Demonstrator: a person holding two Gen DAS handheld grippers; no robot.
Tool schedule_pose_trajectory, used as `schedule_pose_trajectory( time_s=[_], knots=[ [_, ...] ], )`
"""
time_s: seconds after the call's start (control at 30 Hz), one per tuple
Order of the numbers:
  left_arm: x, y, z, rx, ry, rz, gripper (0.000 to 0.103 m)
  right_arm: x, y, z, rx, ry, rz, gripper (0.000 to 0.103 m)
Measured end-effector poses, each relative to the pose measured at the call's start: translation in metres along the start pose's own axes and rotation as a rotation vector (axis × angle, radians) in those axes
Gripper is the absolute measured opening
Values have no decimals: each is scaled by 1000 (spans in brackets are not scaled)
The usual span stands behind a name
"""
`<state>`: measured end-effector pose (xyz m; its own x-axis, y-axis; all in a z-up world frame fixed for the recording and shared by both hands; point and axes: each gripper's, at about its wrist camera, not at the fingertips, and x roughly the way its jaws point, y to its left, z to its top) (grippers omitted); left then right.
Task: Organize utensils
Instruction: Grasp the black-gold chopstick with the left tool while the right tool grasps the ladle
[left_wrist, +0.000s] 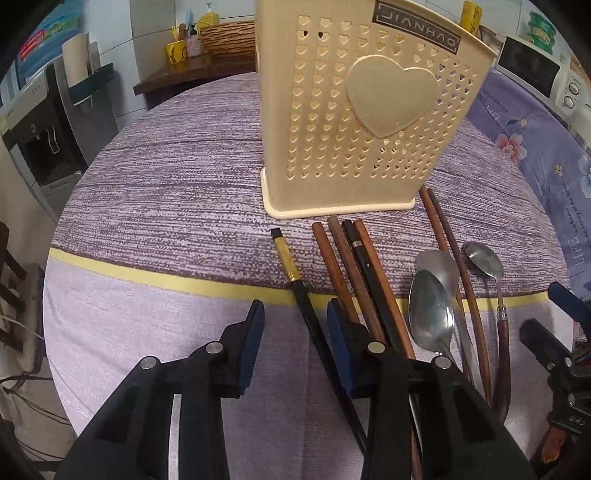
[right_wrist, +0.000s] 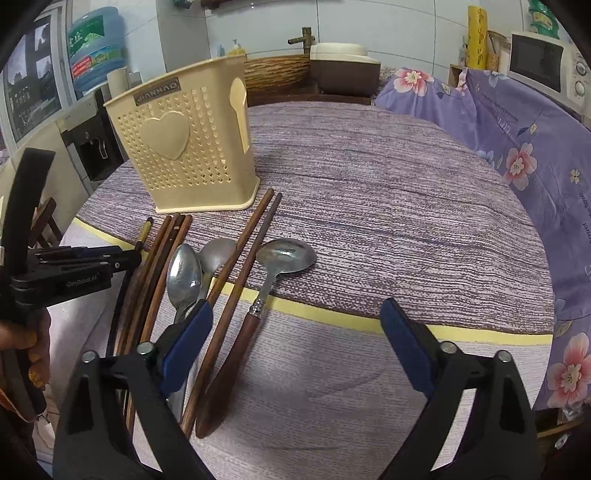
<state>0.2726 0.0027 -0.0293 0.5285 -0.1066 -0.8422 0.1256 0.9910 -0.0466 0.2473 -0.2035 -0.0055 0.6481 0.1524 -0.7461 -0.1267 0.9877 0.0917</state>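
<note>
Your left gripper (left_wrist: 295, 317) stands partly open astride the black gold-banded chopstick (left_wrist: 295, 291), pads not yet pressing, so you can lift it alone. Your right gripper (right_wrist: 297, 321) gapes wide over the wooden-handled spoon (right_wrist: 258, 291), holding nothing. Every utensil lies before the cream utensil holder (left_wrist: 354, 110), within easy reach.

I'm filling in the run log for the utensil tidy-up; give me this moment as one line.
phase: reach | left gripper: open around black chopstick | right gripper: open, empty | holder: upright | spoons, chopsticks: on table
</note>
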Motion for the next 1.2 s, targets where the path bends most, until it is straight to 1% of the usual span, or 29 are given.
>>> schedule_pose_trajectory(
  time_s=[0.1, 0.17, 0.23, 0.27, 0.4, 0.43, 0.5, 0.63, 0.7, 0.77, 0.8, 0.93, 1.1, 1.2],
  knots=[
    [1, -3, 1, 15, -3, 2, 33, 17, 0, 6, 31, 57, 7, 80],
    [1, -5, 1, 30, -5, 2, 31, 28, -1, 11, 61, 104, 28, 73],
    [1, -3, 1, 31, -5, -3, 29, 36, 0, 15, 68, 136, 33, 69],
    [1, -1, 2, 28, -4, -9, 28, 38, 1, 18, 68, 138, 22, 66],
    [4, 1, 7, 30, 3, -26, 26, 47, 2, 32, 96, 188, 20, 62],
    [5, 1, 9, 36, 5, -26, 26, 50, 4, 35, 97, 199, 16, 60],
    [7, -1, 12, 50, 9, -24, 26, 55, 8, 42, 90, 219, 4, 58],
    [11, -3, 17, 58, 18, -20, 23, 63, 12, 50, 65, 237, -20, 56],
    [12, -4, 18, 60, 24, -16, 19, 63, 11, 51, 63, 238, -18, 53],
    [13, -3, 19, 63, 26, -10, 16, 64, 10, 52, 70, 237, -12, 48],
    [13, -3, 20, 61, 26, -8, 14, 65, 10, 53, 69, 239, -13, 48],
    [17, -1, 25, 59, 33, -7, 12, 64, 10, 52, 52, 237, -9, 48],
    [19, -3, 27, 59, 28, 7, 10, 64, 2, 52, 54, 231, 23, 48],
    [19, 0, 29, 44, 26, 0, 10, 62, -1, 51, 58, 216, 34, 48]
  ],
)
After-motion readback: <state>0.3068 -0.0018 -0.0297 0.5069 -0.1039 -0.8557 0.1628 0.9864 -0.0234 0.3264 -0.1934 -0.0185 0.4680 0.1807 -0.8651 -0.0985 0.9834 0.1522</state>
